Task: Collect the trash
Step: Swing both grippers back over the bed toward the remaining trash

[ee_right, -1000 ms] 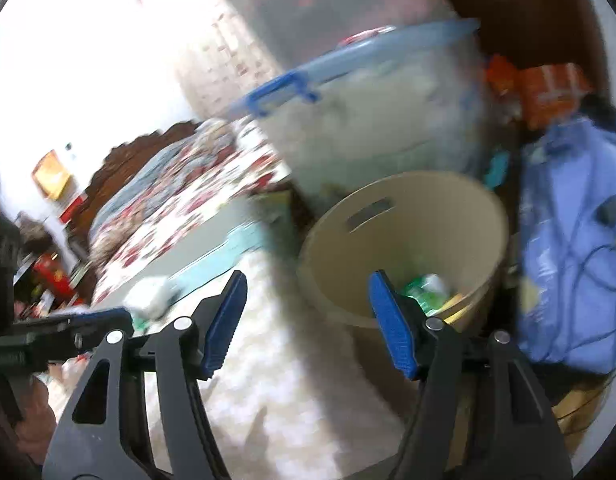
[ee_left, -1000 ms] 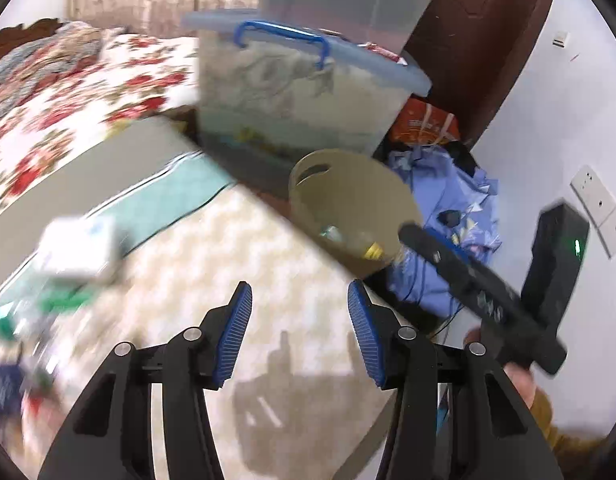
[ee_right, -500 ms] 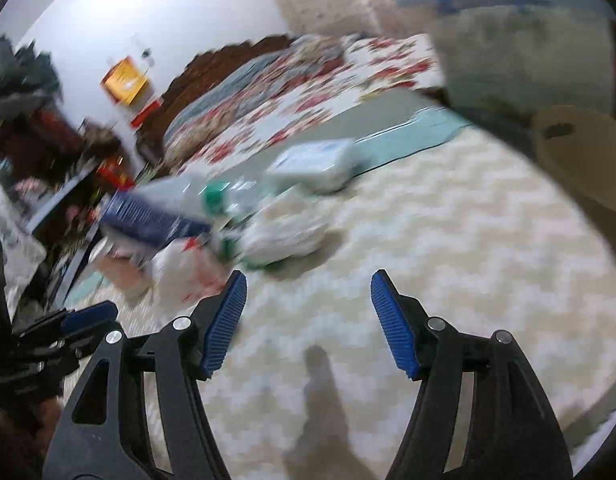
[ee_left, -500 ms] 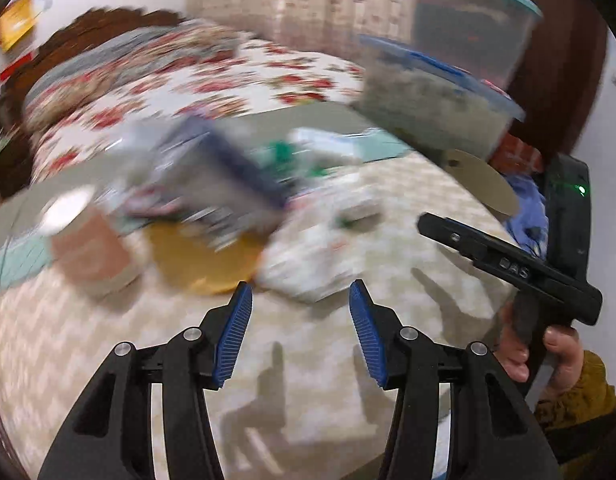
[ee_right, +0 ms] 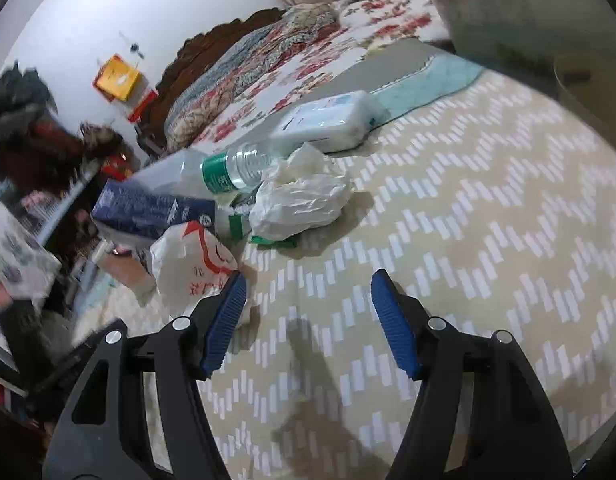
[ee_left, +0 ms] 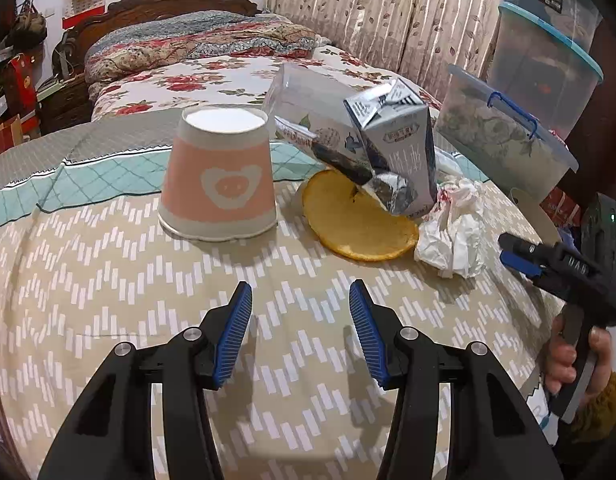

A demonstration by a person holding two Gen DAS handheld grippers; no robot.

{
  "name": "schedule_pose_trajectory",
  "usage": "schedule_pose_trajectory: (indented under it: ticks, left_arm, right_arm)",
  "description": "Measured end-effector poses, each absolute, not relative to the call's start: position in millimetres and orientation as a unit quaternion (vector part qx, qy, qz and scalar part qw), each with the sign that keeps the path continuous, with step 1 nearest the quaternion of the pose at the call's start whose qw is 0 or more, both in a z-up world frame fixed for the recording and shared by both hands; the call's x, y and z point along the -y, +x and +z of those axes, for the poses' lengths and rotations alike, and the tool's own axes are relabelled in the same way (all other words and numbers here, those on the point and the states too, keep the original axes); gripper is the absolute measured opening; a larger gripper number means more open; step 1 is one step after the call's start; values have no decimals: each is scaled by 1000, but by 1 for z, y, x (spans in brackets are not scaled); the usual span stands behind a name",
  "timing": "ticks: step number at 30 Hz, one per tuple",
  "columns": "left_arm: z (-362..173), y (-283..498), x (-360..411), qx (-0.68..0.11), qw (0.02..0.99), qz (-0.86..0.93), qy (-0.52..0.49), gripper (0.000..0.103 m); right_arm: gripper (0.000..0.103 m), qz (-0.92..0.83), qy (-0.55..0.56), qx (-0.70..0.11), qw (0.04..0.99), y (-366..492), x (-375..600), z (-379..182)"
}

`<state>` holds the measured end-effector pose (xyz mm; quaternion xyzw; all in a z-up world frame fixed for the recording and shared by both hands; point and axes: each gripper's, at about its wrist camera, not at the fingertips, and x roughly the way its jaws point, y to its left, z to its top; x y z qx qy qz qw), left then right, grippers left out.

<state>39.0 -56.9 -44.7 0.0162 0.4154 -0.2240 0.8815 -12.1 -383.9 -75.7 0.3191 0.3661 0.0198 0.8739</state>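
In the left wrist view, trash lies on the beige zigzag tablecloth (ee_left: 108, 280): an upturned pink paper cup (ee_left: 218, 178), an orange peel (ee_left: 356, 220), a crushed grey carton (ee_left: 392, 152) and crumpled white tissue (ee_left: 452, 236). My left gripper (ee_left: 300, 332) is open and empty, short of the cup and peel. My right gripper (ee_left: 520, 258) shows at the right edge. In the right wrist view, my right gripper (ee_right: 308, 320) is open and empty; its left finger is beside a white bag with red print (ee_right: 192, 264). Beyond lie a crumpled white bag (ee_right: 300, 204), a plastic bottle (ee_right: 224, 172) and a blue carton (ee_right: 148, 212).
A wipes pack (ee_right: 328, 120) lies at the table's far edge. Stacked clear storage boxes (ee_left: 508, 140) stand right of the table, with a tan bin rim (ee_left: 532, 212) below them. A bed with a floral cover (ee_left: 188, 76) is behind.
Both grippers have swung left, away from the tan bin, and now face the trash on the table. Both stayed open and empty.
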Motion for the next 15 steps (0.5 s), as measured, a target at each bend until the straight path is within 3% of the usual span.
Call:
schedule_pose_trajectory:
  ticks: [6, 9, 15]
  left_arm:
    - [-52, 40, 59, -430, 874, -227, 14, 62]
    - [-55, 45, 57, -439, 872, -218, 10, 72]
    - [-58, 49, 52, -449, 865, -225, -3, 82]
  right_arm:
    - [68, 14, 314, -366, 876, -13, 384, -75]
    - [76, 18, 296, -370, 880, -12, 377, -72]
    - [81, 21, 279, -374, 884, -8, 373, -72]
